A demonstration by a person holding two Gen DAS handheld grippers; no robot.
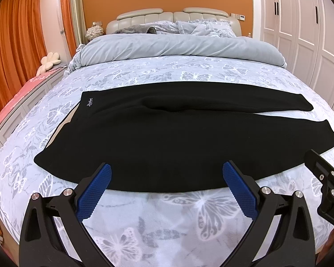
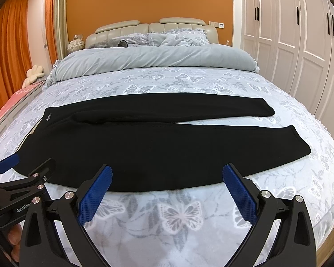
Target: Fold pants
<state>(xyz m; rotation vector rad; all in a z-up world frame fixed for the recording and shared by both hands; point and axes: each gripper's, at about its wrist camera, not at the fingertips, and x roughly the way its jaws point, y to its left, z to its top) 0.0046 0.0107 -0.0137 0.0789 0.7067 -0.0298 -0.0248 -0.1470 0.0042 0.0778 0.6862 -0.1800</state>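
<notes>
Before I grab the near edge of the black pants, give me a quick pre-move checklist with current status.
1. Black knit pants spread flat on the butterfly-print bedsheet, legs pointing right: ok, though a ridge of fabric sits near the crotch.
2. Left gripper open, nothing between its blue fingers: ok.
3. Right gripper open, nothing between its fingers: ok.
4. Both grippers lined up at the near edge of the pants: ok.
5. Grippers apart from each other: ok, side by side without touching.
6. Far leg clear of the rolled grey duvet: ok.
</notes>
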